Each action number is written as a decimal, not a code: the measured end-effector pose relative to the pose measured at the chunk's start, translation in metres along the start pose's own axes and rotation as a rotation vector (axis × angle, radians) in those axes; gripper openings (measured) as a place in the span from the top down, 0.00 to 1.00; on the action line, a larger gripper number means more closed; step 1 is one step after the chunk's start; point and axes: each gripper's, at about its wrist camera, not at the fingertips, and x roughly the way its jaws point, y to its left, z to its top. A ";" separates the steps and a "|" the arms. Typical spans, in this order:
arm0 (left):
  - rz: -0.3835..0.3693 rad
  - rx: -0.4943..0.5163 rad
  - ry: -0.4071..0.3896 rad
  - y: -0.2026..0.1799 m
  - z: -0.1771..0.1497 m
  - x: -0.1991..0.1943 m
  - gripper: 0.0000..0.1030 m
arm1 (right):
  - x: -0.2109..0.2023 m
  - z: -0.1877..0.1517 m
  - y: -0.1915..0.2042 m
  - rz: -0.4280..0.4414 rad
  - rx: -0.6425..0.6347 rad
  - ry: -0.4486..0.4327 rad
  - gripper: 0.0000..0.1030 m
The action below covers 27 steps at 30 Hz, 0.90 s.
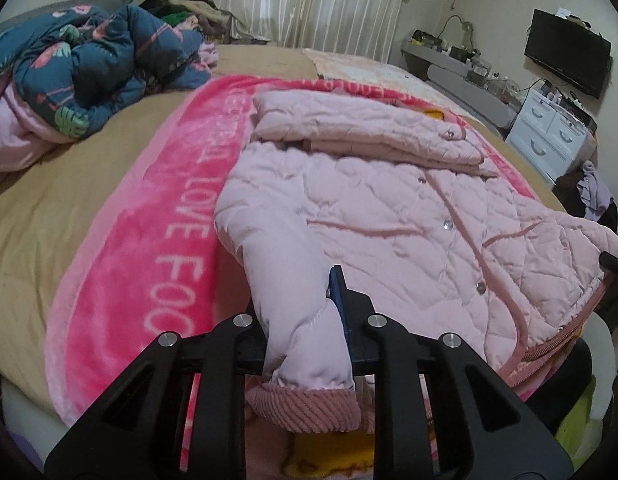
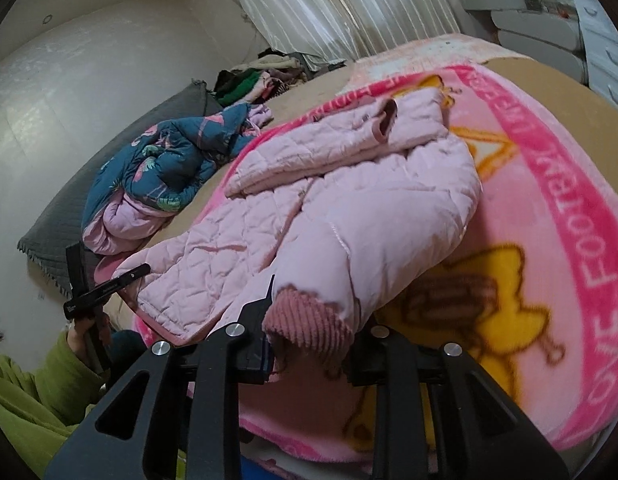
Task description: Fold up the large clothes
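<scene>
Lying spread across the middle of both frames, a pale pink quilted jacket [image 1: 389, 208] is seen on a hot-pink printed blanket [image 1: 149, 240] over a tan bed [image 1: 49, 200]. One sleeve is pinched near its ribbed cuff [image 1: 305, 406] by the left gripper [image 1: 305, 320], low centre in the left view, jaws closed on the fabric. The other cuff [image 2: 309, 320] is clamped the same way by the right gripper [image 2: 309, 328], low centre. A crumpled blue floral quilt [image 1: 101, 60] is piled upper left.
</scene>
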 end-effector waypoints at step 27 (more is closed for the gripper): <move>-0.021 0.029 -0.133 -0.019 0.110 0.002 0.87 | 0.003 0.093 0.000 -0.095 -0.039 -0.104 0.79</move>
